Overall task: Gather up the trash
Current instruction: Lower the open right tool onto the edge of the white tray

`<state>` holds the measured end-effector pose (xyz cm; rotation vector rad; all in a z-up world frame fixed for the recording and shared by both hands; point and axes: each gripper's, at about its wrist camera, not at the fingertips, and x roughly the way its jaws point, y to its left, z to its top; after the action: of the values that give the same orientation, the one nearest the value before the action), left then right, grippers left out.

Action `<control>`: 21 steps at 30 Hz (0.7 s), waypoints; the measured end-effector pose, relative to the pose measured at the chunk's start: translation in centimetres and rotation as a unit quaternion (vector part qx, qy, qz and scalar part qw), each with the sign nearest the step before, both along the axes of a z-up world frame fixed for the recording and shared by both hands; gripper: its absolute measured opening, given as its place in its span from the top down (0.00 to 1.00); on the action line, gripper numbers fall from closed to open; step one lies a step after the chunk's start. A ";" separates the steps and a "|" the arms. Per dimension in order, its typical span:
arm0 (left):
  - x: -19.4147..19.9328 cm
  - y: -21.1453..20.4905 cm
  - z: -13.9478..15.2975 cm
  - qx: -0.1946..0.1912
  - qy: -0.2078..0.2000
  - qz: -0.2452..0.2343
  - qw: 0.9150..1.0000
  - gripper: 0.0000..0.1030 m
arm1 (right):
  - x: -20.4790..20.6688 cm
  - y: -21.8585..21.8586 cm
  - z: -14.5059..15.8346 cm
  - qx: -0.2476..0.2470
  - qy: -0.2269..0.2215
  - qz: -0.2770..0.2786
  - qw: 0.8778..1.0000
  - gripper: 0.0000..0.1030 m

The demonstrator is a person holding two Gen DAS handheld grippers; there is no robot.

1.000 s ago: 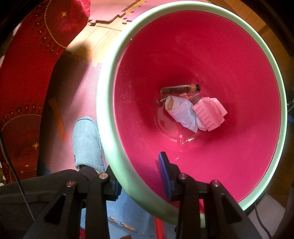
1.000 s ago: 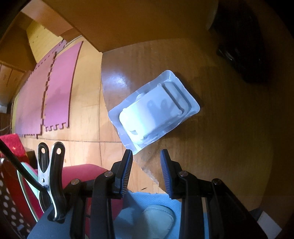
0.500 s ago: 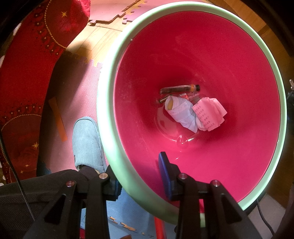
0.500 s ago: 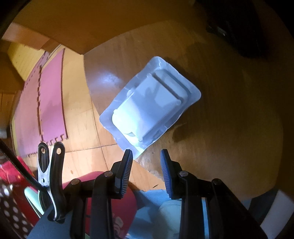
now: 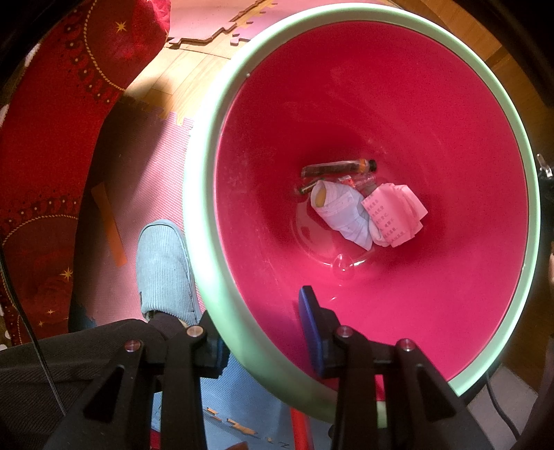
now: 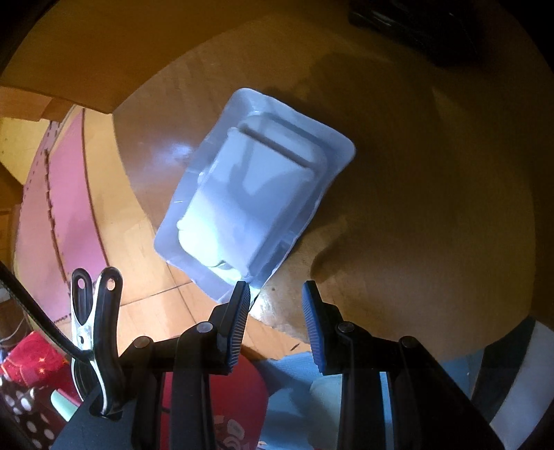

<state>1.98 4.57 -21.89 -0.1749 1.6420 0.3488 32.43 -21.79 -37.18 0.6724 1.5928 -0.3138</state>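
Observation:
In the left wrist view a red bin with a pale green rim [image 5: 204,194] fills the frame. My left gripper [image 5: 263,329] is shut on the bin's near rim, one finger outside and one inside. At the bin's bottom lie a small brown bottle [image 5: 337,168], a rolled white paper [image 5: 341,214] and a crumpled pink paper [image 5: 394,214]. In the right wrist view a clear plastic blister pack [image 6: 256,194] lies at the edge of a round wooden table [image 6: 415,214]. My right gripper [image 6: 275,304] is open and empty, its tips just short of the pack's near corner.
A grey slipper [image 5: 162,270] stands on a pink foam mat [image 5: 138,194] left of the bin. Red patterned fabric [image 5: 45,114] lies further left. A dark object [image 6: 432,31] sits at the table's far side. A black clip [image 6: 93,311] hangs at my right gripper's left.
My right gripper has moved closer to the blister pack, which now looks larger and reaches its left fingertip. The left gripper and bin have not moved.

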 end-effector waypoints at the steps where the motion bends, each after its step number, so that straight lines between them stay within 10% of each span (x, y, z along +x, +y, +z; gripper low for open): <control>1: 0.0 0.0 0.0 0.000 0.000 0.000 1.000 0.65 | 0.0 0.0 0.0 0.000 0.001 -0.001 1.000 0.69; 13: 0.0 0.0 0.0 0.000 0.000 0.000 1.000 0.65 | 1.8 1.3 0.3 -0.047 0.013 0.034 0.998 0.69; 17: 0.1 -0.1 0.0 0.000 0.000 0.000 1.000 0.65 | 1.9 1.9 0.3 -0.031 -0.008 0.038 0.999 0.95; 21: 0.0 -0.1 0.0 0.000 -0.001 0.000 1.000 0.65 | 1.6 1.9 0.0 -0.008 -0.026 0.032 0.999 0.98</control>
<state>2.00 4.46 -21.91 -0.1738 1.6401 0.3488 33.99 -19.91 -37.14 0.6122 1.5580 -0.2601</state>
